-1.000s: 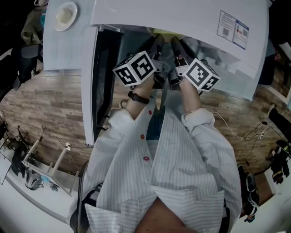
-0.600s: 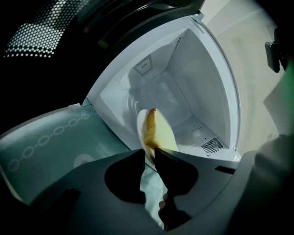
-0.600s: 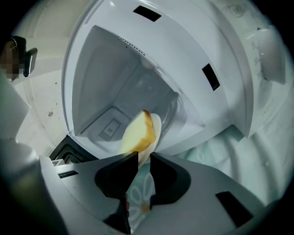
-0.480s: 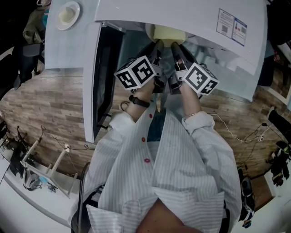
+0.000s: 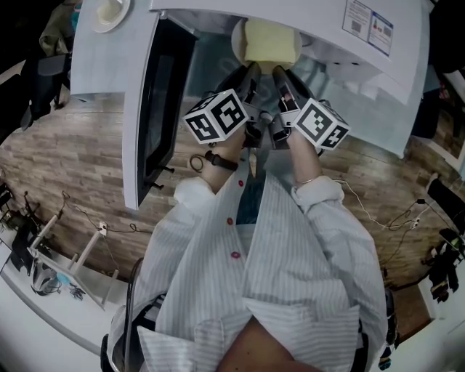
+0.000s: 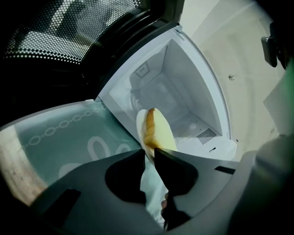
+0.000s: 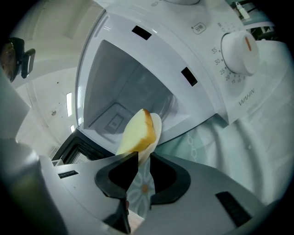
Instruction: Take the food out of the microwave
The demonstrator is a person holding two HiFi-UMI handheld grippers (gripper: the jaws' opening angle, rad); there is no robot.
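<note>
A slice of yellow bread (image 5: 270, 41) lies on a white plate (image 5: 238, 38) at the mouth of the white microwave (image 5: 290, 14). Both grippers hold the plate by its near rim. My left gripper (image 5: 251, 75) is shut on the rim, and in the left gripper view its jaws (image 6: 148, 153) pinch the plate (image 6: 140, 126) just below the bread (image 6: 156, 131). My right gripper (image 5: 281, 75) is shut on the rim beside it. In the right gripper view its jaws (image 7: 142, 158) clamp the plate (image 7: 157, 124) under the bread (image 7: 137, 131). Behind the plate is the microwave's white cavity (image 7: 124, 87).
The microwave door (image 5: 156, 94) stands swung open to the left. A timer dial (image 7: 239, 51) sits on the front panel. A second small plate (image 5: 110, 10) rests on the white surface at the far left. A patterned cloth (image 6: 59, 137) covers the table under the microwave.
The plate with the bread has slid out of the microwave towards me with both grippers holding its rim. Much more of the bread shows now in the head view.
</note>
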